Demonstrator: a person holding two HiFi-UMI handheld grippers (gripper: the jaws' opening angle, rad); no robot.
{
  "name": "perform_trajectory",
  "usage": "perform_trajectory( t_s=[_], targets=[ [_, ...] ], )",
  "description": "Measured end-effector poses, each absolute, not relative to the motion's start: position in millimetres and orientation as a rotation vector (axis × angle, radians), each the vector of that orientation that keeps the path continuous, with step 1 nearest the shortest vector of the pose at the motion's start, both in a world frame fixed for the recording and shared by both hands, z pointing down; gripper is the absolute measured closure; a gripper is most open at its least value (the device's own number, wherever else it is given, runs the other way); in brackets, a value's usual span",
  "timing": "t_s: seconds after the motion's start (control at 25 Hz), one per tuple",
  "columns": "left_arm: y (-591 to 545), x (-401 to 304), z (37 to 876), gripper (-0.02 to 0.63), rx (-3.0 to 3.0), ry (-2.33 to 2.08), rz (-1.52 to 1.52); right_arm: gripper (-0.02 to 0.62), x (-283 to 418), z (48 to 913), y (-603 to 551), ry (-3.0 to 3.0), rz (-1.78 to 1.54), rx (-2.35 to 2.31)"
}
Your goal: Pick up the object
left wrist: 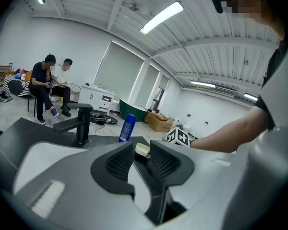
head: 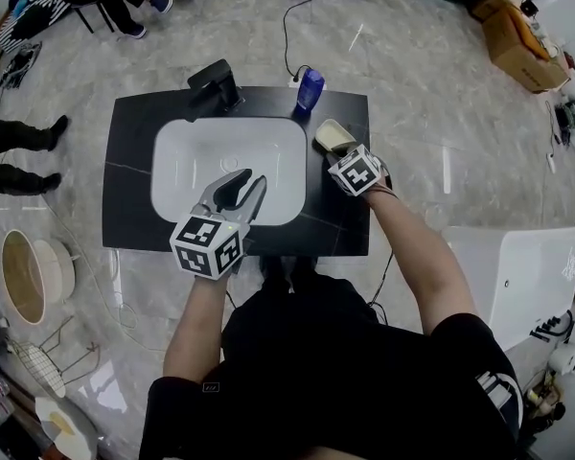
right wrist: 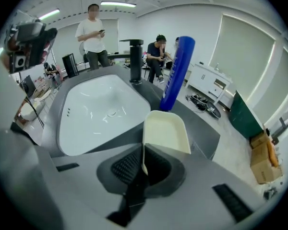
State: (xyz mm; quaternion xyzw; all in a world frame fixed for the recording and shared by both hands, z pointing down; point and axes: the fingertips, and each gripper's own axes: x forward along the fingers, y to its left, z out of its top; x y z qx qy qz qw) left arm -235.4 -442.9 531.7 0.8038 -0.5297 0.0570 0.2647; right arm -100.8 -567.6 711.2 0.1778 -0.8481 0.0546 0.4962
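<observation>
The cream tray (right wrist: 165, 131) is gripped by its near left wall in the right gripper (right wrist: 143, 162), whose jaws are closed almost fully on that thin wall, a pad on either face. The rest of the tray is seen to reach ahead of the jaws and to their right, tilted, above the dark countertop (right wrist: 201, 128). Whether its far end is clear of the countertop cannot be made out. Beyond the tray's far rim a blue bottle (right wrist: 178, 71) stands upright; ahead and to the left of the jaws the white basin (right wrist: 96, 114) is sunk in the countertop, with a black faucet (right wrist: 136, 61) at its far edge.

The left gripper (left wrist: 143, 159) is held above the basin with its jaws partly apart, and nothing is held between them; the tray (left wrist: 143, 149) is only glimpsed through the gap, well ahead.

The grasp is judged to be made and the lift to be the step in hand. For the next move the tray should be raised straight up, away from the countertop. The pinch is on one wall only, so the tray is likely to swing or droop about the pads. A slow rise and firm pressure are called for, and the bottle just beyond should be kept clear of
</observation>
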Motion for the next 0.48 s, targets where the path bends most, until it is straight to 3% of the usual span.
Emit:
perform_trajectory(
  t_s=[0.48],
  targets=[
    [-409.0, -251.3, 505.5, 0.492, 2.273, -1.400, 0.079, 0.571, -78.0, 633.0, -502.9, -2.181, 0.229, 0.638]
  ],
)
